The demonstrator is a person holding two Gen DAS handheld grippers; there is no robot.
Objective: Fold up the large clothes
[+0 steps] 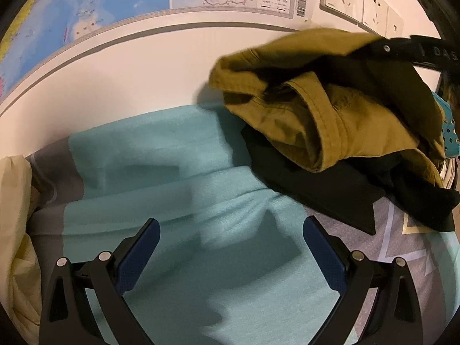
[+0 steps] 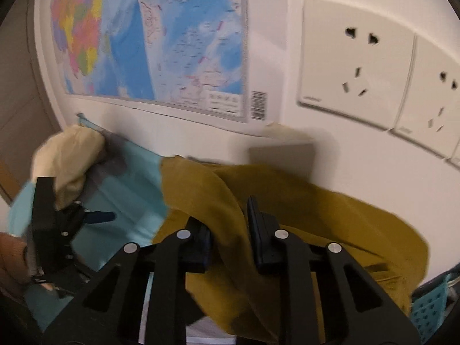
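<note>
A home bedroom: a bed (image 1: 178, 155) with teal-and-grey patterned bedding against a white wall, a map poster (image 2: 172, 43), wall sockets (image 2: 356, 63), clothes heaped about.

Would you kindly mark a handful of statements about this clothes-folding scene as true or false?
1. The right tongs grip the mustard garment. True.
2. The left tongs hold the black garment. False: they are open and empty above the teal sheet.
3. A map hangs on the wall. True.
4. The mustard garment lies folded flat. False: it is bunched and partly lifted.
5. Wall sockets are right of the map. True.
</note>
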